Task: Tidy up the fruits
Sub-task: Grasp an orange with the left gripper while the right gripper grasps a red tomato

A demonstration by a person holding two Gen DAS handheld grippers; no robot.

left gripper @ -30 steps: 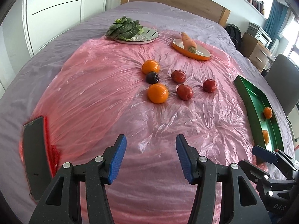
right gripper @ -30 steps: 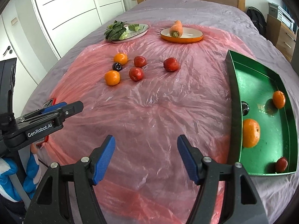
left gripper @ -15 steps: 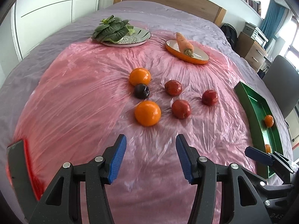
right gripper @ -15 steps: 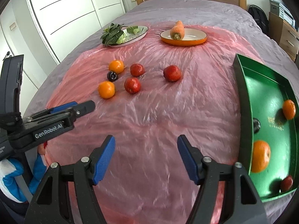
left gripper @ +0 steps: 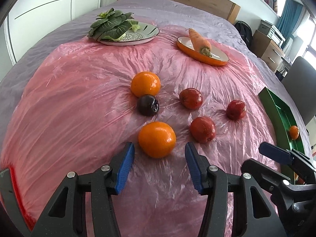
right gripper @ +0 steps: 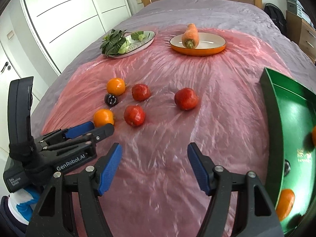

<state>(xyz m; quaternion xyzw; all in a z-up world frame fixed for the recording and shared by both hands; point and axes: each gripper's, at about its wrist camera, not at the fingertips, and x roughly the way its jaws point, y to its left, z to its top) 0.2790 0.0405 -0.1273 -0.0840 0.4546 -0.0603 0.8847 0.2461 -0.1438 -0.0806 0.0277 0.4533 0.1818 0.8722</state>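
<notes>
On the pink plastic sheet lie two oranges, a dark plum (left gripper: 148, 105) and three red fruits (left gripper: 202, 132). My left gripper (left gripper: 159, 145) is open with its jaws closing. The near orange (left gripper: 157, 139) sits just ahead of its blue fingertips, partly between them, and the pads do not touch it. The far orange (left gripper: 145, 86) rests against the plum. My right gripper (right gripper: 154, 146) stands open over bare sheet, with nothing between its fingers, below the red fruits (right gripper: 134, 115). The green tray (right gripper: 276, 108) at the right holds oranges and small dark fruits.
At the far side a patterned plate (left gripper: 146, 36) carries leafy greens, and an orange dish (left gripper: 215, 60) carries a carrot. A wooden headboard stands behind the bed, white wardrobe doors on the left, a chair (left gripper: 302, 75) and a dresser on the right.
Both grippers have moved forward and lower toward the fruit group. The near orange, well ahead of the left fingertips before, now lies at them. The green tray has slid toward the right edge.
</notes>
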